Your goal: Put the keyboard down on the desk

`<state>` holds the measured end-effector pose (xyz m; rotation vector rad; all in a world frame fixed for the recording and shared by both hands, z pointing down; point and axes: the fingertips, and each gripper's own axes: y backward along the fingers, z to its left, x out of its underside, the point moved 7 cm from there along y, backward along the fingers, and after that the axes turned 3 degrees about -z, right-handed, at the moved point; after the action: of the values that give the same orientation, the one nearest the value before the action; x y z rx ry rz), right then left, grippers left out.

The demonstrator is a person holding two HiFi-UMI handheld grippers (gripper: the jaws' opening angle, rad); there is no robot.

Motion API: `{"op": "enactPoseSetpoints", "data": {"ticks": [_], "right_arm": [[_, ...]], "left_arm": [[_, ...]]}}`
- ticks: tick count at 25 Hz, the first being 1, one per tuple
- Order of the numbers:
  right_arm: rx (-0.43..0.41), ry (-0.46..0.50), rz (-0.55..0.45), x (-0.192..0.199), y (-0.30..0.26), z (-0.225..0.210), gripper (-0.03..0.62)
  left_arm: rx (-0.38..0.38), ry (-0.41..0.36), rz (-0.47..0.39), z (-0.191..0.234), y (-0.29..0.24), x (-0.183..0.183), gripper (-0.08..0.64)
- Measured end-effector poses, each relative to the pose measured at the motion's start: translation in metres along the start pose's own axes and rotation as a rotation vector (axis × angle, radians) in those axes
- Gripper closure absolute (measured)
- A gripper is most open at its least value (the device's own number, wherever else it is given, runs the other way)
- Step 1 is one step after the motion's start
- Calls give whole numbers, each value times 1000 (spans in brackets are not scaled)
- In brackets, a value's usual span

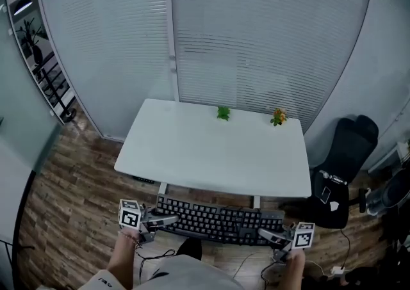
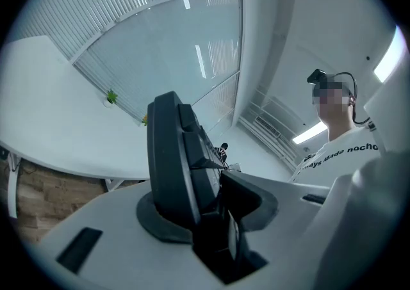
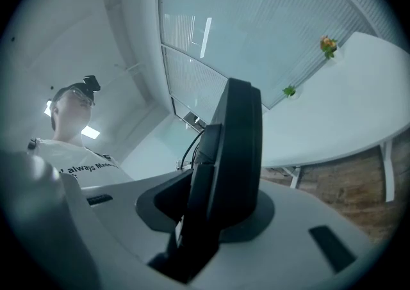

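One keyboard (image 1: 221,220) hung just short of the desk (image 1: 211,154) — left gripper (image 1: 170,221) clamped on one end, right gripper (image 1: 266,233) on the other. Two plants (image 1: 223,113) stood at the desk's far edge.

Overhead head view, gripper views (close) share desk (image 1: 211,148).

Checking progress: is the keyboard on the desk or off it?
Off it: left gripper and right gripper hold the keyboard short of the desk.

Holding the black keyboard (image 3: 238,128) edge-on in the right gripper (image 3: 214,215), short of the white table (image 3: 339,112) bearing a green plant (image 3: 289,91) and an orange plant (image 3: 328,44).
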<state>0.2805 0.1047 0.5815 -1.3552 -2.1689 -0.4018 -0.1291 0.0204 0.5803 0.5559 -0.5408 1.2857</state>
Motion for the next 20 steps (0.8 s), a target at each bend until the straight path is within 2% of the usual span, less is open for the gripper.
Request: {"op": "enactPoseSetpoints", "data": {"ticks": [11,16,20], "right_arm": [[8,-27,-4,-98,-88,-59,463],[10,10,4,-127,-118,-73,463],[22,-12,-2,-142,-129,-87,463]], "left_arm": [[4,21,12,94,-3,-115,405],[7,12,10,122,-1,-147,405],[8,11,10,140,-5,-166,403]]}}
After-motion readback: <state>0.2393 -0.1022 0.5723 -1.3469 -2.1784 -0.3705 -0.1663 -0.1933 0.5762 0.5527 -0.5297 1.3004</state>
